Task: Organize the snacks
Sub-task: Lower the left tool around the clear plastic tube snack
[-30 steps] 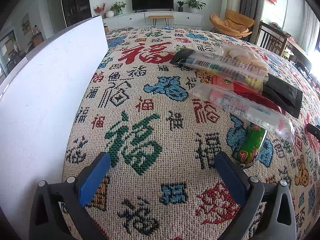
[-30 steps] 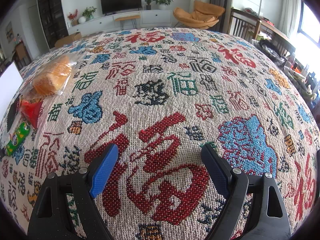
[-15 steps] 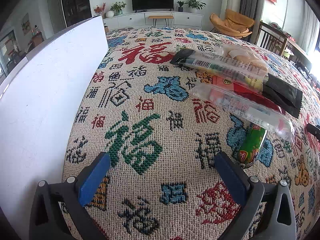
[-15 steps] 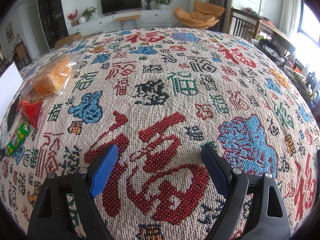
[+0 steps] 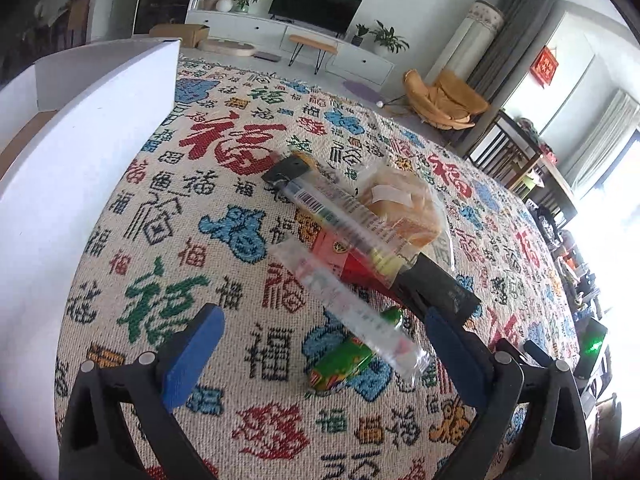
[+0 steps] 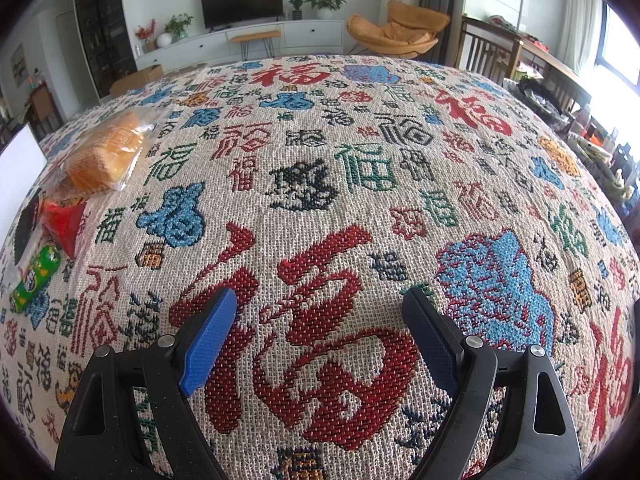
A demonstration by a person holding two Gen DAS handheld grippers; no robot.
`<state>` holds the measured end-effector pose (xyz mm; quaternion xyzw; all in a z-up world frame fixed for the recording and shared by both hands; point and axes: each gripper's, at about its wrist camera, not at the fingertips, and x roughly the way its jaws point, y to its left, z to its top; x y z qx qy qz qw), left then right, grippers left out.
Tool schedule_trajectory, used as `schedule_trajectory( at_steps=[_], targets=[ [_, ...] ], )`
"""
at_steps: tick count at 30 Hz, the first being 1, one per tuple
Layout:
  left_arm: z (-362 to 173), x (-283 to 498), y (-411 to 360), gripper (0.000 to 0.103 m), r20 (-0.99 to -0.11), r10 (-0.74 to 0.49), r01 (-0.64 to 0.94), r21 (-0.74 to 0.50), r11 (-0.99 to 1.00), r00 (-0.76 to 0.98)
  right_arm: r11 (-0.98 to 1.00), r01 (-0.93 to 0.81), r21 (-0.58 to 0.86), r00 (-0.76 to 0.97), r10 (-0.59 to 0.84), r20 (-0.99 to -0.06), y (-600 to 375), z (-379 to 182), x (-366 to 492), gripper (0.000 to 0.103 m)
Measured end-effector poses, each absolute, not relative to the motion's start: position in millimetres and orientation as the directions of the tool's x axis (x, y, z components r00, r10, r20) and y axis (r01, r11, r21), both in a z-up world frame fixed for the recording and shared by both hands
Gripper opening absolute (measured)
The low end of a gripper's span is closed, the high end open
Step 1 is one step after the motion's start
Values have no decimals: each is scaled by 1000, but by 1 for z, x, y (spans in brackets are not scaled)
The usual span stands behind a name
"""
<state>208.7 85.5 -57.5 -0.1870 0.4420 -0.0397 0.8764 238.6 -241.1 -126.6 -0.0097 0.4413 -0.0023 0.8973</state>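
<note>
A pile of snacks lies on the patterned tablecloth (image 5: 224,216): a long black-ended pack (image 5: 360,224), a clear bag of orange cakes (image 5: 404,208), a red pack (image 5: 344,260), a clear long pack (image 5: 348,312) and a green tube (image 5: 344,364). My left gripper (image 5: 320,348) is open above the cloth, with the green tube and the clear pack's end between its fingers. My right gripper (image 6: 316,340) is open and empty over bare cloth; in its view the cake bag (image 6: 104,156) and the green tube (image 6: 36,276) lie far left.
A white open box (image 5: 80,152) stands along the left of the table, its inside showing brown at the far left. Chairs (image 6: 492,52), a TV cabinet (image 6: 256,36) and an orange lounge chair (image 6: 396,32) stand beyond the table.
My left gripper has risen and swung right toward the snack pile, so the green tube now lies between its fingers. The right gripper has not moved.
</note>
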Motion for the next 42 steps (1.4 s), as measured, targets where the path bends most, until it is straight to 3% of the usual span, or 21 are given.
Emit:
schedule_trajectory(
  at_steps=[5, 7, 9, 14, 16, 19, 20, 22, 23, 24, 30, 33, 35, 38, 42],
  targets=[
    [-77, 242, 64, 71, -836, -204, -104, -296, 950, 510, 1000, -4, -20, 611, -13, -792, -241, -127, 239, 87],
    [-83, 242, 60, 44, -832, -241, -71, -317, 946, 500, 1000, -4, -19, 611, -12, -792, -241, -126, 238, 87],
    [-81, 236, 62, 26, -819, -246, -52, -317, 947, 518, 1000, -4, -18, 611, -11, -792, -241, -126, 238, 87],
    [-79, 212, 96, 15, -835, -239, -47, -300, 953, 495, 1000, -5, -19, 611, -12, -792, -241, -126, 238, 87],
    [-78, 196, 110, 5, -843, -234, -30, -284, 958, 485, 1000, -4, -20, 611, -13, -792, -241, -126, 238, 87],
    [-80, 178, 115, 6, -858, -175, 9, -195, 981, 482, 1000, -4, -20, 611, -13, -792, -241, -126, 237, 88],
    [-83, 174, 115, 12, -859, -162, 18, -176, 984, 485, 1000, -4, -20, 611, -14, -792, -241, -126, 237, 88],
    [-92, 170, 115, 38, -872, -139, 26, -144, 989, 468, 1000, -4, -20, 611, -13, -792, -241, -127, 239, 88],
    [-95, 169, 116, 61, -872, -138, 24, -144, 989, 470, 1000, -4, -20, 611, -13, -792, -241, -127, 239, 88],
    [-95, 166, 116, 72, -857, -158, 32, -163, 986, 491, 1000, -4, -20, 611, -13, -792, -241, -127, 239, 88],
    [-84, 151, 117, 74, -777, -265, 46, -292, 955, 571, 1000, -4, -21, 611, -14, -792, -241, -127, 239, 87],
    [-76, 143, 108, 82, -739, -302, 76, -324, 943, 602, 1000, -4, -21, 611, -14, -792, -241, -127, 239, 87],
    [-77, 145, 92, 82, -763, -274, 115, -257, 960, 585, 1000, -4, -21, 610, -15, -792, -241, -127, 239, 88],
    [-89, 150, 78, 82, -802, -136, 98, -98, 990, 582, 1000, -4, -21, 610, -14, -792, -241, -127, 239, 88],
    [-99, 155, 102, 82, -808, -105, -16, -141, 990, 579, 1000, -4, -21, 610, -15, -792, -241, -127, 239, 88]
  ],
)
